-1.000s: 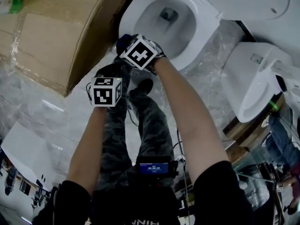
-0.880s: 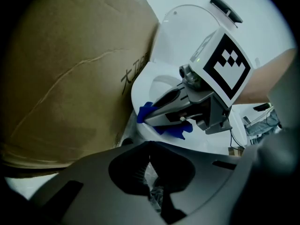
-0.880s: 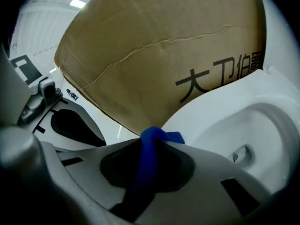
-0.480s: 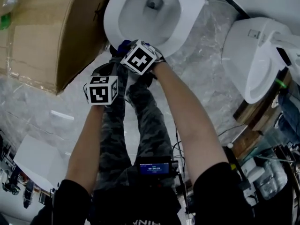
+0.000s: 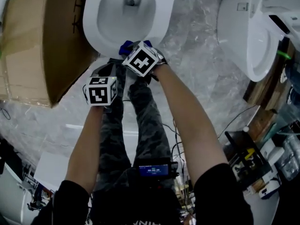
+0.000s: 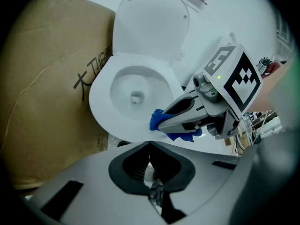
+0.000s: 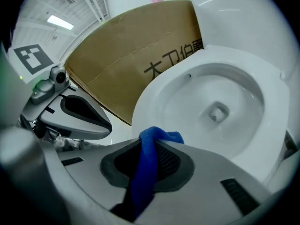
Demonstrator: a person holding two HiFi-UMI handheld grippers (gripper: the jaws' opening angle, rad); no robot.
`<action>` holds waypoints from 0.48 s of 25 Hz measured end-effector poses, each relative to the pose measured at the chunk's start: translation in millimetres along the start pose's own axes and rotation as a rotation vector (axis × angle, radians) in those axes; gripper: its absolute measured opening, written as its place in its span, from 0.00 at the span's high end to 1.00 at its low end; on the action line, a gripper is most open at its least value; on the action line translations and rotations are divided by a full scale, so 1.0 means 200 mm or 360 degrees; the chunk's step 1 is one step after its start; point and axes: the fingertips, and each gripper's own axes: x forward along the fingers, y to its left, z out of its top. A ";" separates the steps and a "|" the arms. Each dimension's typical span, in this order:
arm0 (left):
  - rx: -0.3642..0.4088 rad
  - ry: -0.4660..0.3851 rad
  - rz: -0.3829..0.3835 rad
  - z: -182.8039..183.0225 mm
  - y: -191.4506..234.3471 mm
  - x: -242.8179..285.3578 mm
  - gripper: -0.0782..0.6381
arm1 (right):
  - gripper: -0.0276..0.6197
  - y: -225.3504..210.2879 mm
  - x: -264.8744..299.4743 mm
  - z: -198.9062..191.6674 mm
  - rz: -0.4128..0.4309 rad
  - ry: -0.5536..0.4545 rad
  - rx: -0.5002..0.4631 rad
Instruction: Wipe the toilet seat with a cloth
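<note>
Right gripper slid across white oval toilet seat front, clamping crumpled blue cloth; left gripper beside it, closed, empty.

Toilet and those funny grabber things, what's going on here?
A person stands at a toilet with its lid up, holding a gripper in each hand. The right gripper has its jaws shut on a blue cloth, right at the front rim of the toilet seat, ready for wiping. The left gripper is beside it, jaws shut, with no cloth. A cardboard box stands next to the toilet.
</note>
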 end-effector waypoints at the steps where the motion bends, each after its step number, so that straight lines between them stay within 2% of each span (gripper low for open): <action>1: 0.0024 0.0004 -0.0005 0.02 -0.01 0.01 0.87 | 0.86 -0.02 -0.02 -0.01 -0.0010 -0.0013 0.0019; 8: 0.0164 0.0034 -0.0044 0.13 -0.10 0.07 0.87 | 0.86 -0.19 -0.15 -0.08 -0.0105 -0.0085 0.0125; 12: 0.0208 0.0053 -0.0072 0.19 -0.14 0.10 0.87 | 0.86 -0.26 -0.20 -0.08 -0.0109 -0.0133 0.0230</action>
